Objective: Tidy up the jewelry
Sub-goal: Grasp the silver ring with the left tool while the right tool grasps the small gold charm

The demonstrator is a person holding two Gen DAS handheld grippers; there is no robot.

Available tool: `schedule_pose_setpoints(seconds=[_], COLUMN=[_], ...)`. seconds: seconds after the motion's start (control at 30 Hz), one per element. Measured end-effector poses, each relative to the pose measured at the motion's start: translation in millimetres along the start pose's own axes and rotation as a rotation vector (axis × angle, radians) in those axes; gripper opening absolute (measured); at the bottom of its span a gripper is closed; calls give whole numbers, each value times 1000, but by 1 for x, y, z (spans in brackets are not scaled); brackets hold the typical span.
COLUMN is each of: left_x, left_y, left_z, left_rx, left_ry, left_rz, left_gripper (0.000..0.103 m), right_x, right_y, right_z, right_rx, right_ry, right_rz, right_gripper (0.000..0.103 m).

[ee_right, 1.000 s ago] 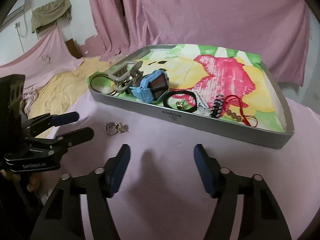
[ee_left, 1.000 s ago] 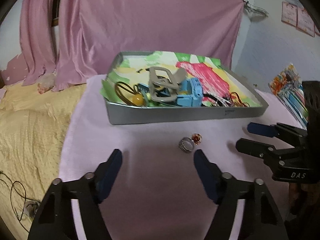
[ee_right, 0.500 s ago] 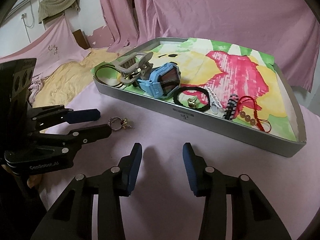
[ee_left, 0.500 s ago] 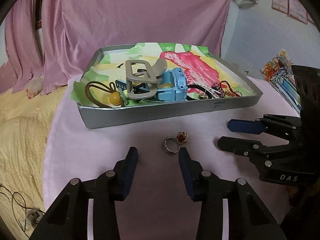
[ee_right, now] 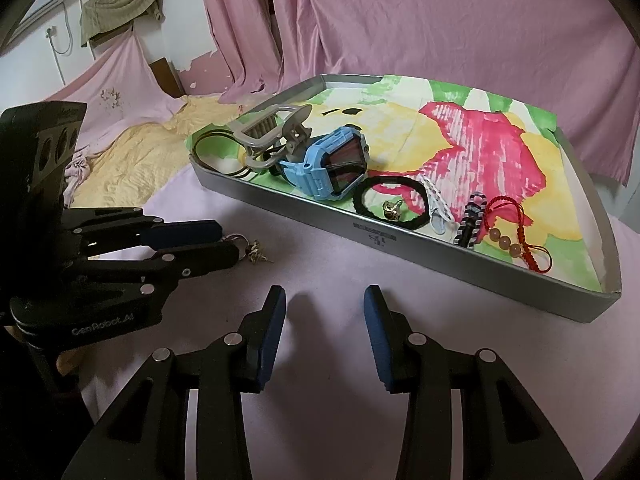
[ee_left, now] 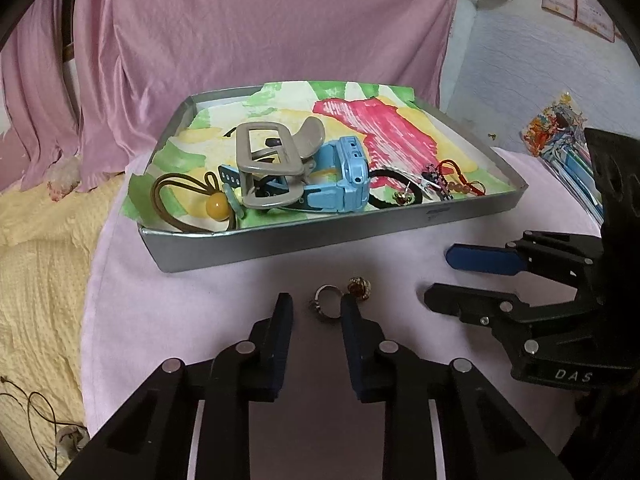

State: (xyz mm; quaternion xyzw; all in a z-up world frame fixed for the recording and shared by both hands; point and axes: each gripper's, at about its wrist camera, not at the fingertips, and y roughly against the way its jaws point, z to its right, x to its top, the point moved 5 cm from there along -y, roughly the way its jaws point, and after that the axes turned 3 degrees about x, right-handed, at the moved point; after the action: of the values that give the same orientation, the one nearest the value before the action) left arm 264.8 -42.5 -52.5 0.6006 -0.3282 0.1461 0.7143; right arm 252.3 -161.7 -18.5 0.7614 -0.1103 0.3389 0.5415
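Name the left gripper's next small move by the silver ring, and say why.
Probably ease forward a touch and close on the ring. The left gripper is open, its fingers either side of the ring on the pink cloth, just short of the tray. An amber ring lies beside it, so keep the grip narrow. The right gripper waits open.

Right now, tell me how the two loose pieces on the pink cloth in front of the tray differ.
The silver ring is a plain open band; the gold piece is a knobbly amber-toned cluster. The ring sits between the left claw's fingertips; the gold piece lies just outside them. Both rest on the cloth, outside the tray.
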Motion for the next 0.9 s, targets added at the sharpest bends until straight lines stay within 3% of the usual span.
schedule_pose_setpoints(seconds=[0.23, 0.3, 0.9], left_x=[4, 4, 0], left_y=[-2, -2, 3], left_z=[0, -2, -31], left_rx=[-6, 7, 49], left_ry=[16, 19, 100], left_rz=[-1, -4, -5], left_gripper=[14, 7, 7], right_x=[0, 1, 16], right_y=[-1, -2, -21], right_z=[0, -1, -33], right_rx=[2, 1, 28], right_ry=[4, 6, 63], right_rz=[-2, -2, -19], right_gripper=[36, 36, 36])
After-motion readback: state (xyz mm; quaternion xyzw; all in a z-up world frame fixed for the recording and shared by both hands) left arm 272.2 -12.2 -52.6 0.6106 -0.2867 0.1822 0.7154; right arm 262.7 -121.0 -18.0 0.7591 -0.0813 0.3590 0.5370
